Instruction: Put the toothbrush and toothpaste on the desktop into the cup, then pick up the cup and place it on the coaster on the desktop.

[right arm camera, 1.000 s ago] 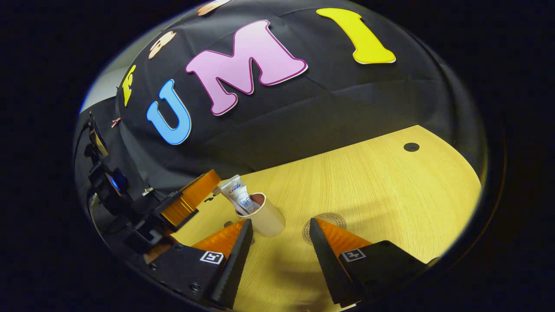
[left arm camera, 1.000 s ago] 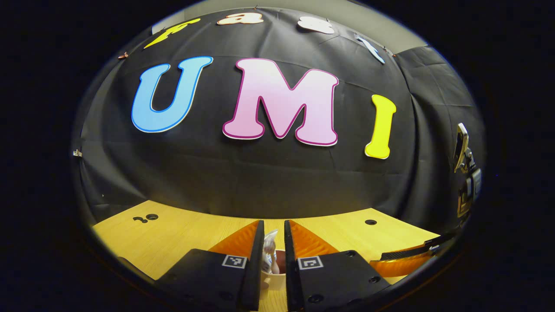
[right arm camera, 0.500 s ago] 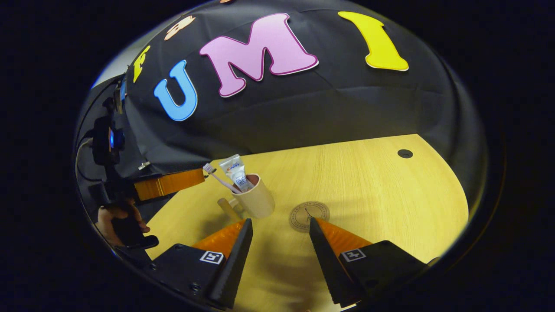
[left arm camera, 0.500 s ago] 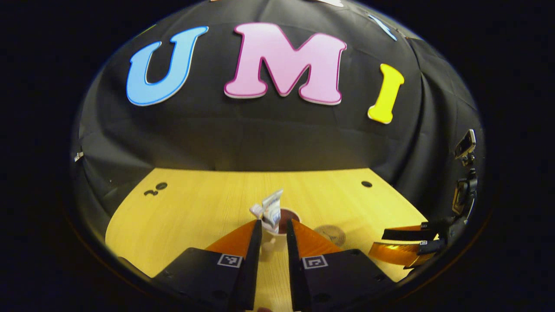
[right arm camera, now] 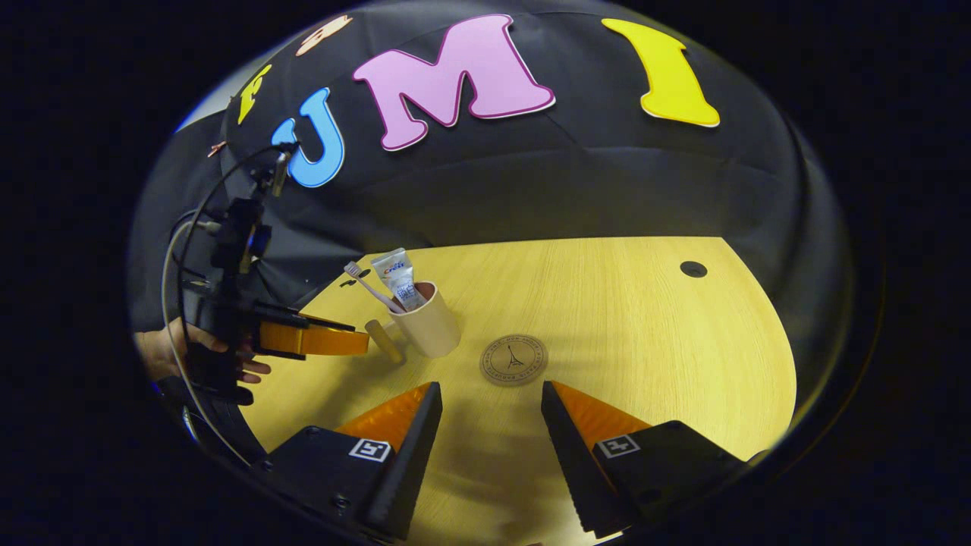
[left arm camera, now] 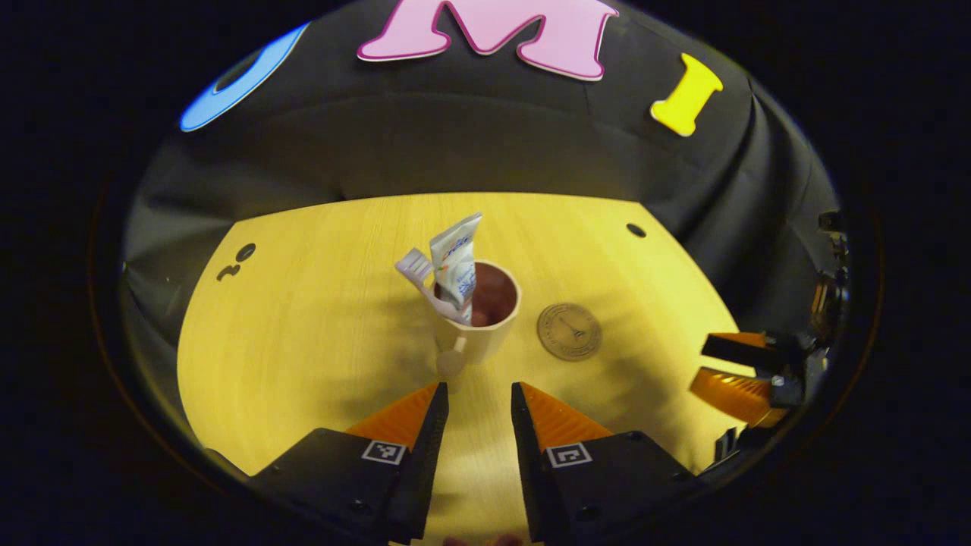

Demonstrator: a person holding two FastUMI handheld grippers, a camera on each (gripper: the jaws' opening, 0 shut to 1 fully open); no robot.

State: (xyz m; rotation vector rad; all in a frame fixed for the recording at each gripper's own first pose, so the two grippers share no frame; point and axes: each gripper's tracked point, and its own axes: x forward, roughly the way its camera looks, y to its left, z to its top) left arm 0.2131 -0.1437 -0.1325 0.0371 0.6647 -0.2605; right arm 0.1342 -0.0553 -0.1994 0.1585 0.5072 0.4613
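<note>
The desktop (left arm camera: 303, 334) carries all task items; positions below are referenced to the cup (left arm camera: 479, 326). The cup stands upright on the bare wood, with its handle (left arm camera: 450, 362) pointing toward the left gripper (left arm camera: 478, 394). The coaster (left arm camera: 569, 331) lies flat just beside the cup, apart from it and with nothing on it.

The toothpaste (left arm camera: 455, 262) stands in the cup, its crimped end above the rim. The toothbrush (left arm camera: 425, 279) also sits in the cup, leaning out over the rim with the bristle head up.

The left gripper is near the cup on the handle side. Its jaws stand slightly apart and hold nothing. The right gripper (right arm camera: 485, 394) is near the cup on the coaster side. Its jaws stand wide apart and hold nothing.

Status: loading of both items appears complete. Remaining: grasp the cup, lift it and set it on the coaster.
</note>
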